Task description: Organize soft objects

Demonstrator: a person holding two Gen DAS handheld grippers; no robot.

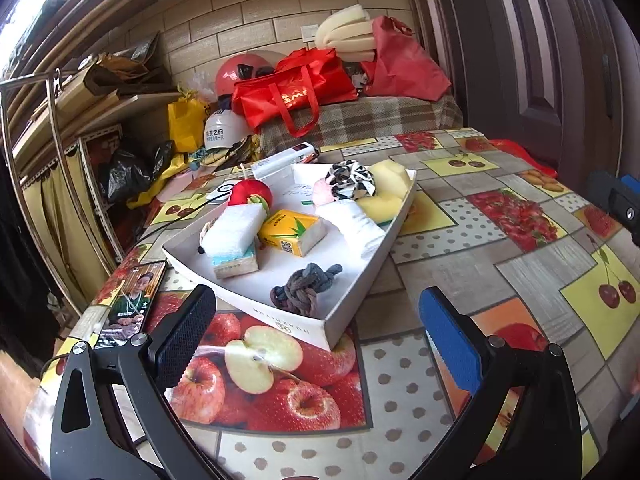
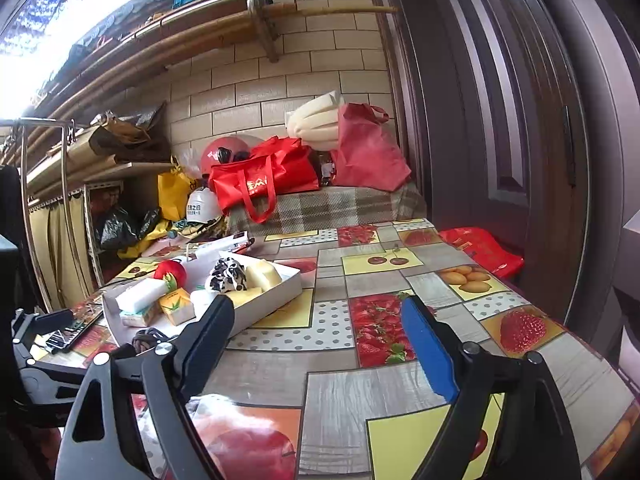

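Just ahead of the left tool (image 1: 316, 320), released and empty, a white tray (image 1: 360, 280) on the worktop (image 1: 460, 264) holds a dark knotted rope (image 1: 304, 286), rolled white towels (image 1: 234, 230) and yellow sponges (image 1: 390, 184). The right tool (image 2: 318, 328), jaws spread with nothing between, has the tray ahead to its left.

A shallow box (image 1: 344, 322) sits on the desk (image 1: 460, 264). In it, a knotted rope (image 1: 302, 288) lies nearest the camera, two tissue packs (image 1: 294, 232) behind it, sponges (image 1: 390, 186) at the far right corner. A phone (image 1: 134, 304) lies left of the box. Bags (image 1: 296, 92) and helmets (image 1: 220, 134) crowd behind the desk.
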